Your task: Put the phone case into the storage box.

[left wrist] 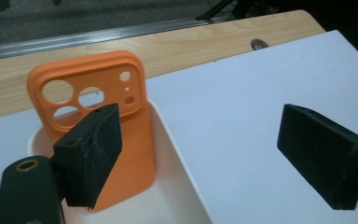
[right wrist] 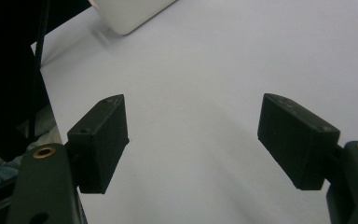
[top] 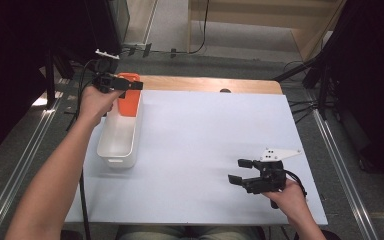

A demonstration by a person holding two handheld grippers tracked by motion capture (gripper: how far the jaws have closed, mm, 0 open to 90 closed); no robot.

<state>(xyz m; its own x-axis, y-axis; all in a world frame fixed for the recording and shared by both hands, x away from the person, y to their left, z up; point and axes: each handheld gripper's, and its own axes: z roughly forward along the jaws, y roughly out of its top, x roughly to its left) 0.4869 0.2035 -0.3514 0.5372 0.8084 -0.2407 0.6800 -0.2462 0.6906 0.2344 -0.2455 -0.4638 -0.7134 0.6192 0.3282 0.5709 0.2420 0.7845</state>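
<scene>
Work in hand looks like putting the orange phone case (left wrist: pixel 95 135) into the white bin (top: pixel 120 135) at the left side of the table. Judging by how things lie, that part is basically done: case stands upright in the far end of the bin, leaning on the far wall, camera cut-outs at top, top edge sticking up above the rim.

Left gripper (top: pixel 130 85) hangs just over the far end of the bin, above the case. Jaws spread wide; in the left gripper view the case sits behind the left-hand jaw, not between the pads, nothing pinched. So case is let go, resting on its own.

Right gripper (top: pixel 240 171) is at the near right of the white table sheet (top: pixel 205 130), well apart from the bin. Jaws open wide w/ bare sheet between them, nothing held. Right gripper view catches a rounded corner of the bin (right wrist: pixel 130 14) far off at top.

Left to do, as far as I can judge: pull the left hand clear of the bin; maybe nothing else, since no other loose item is on the sheet. Case may or may not need laying flat, can't tell.

Writing/brands: none readable. Case is plain orange, no logo visible on the side shown. Bin plain white, no label. Grey plate on the right gripper has a few dark dots, no text.
</scene>
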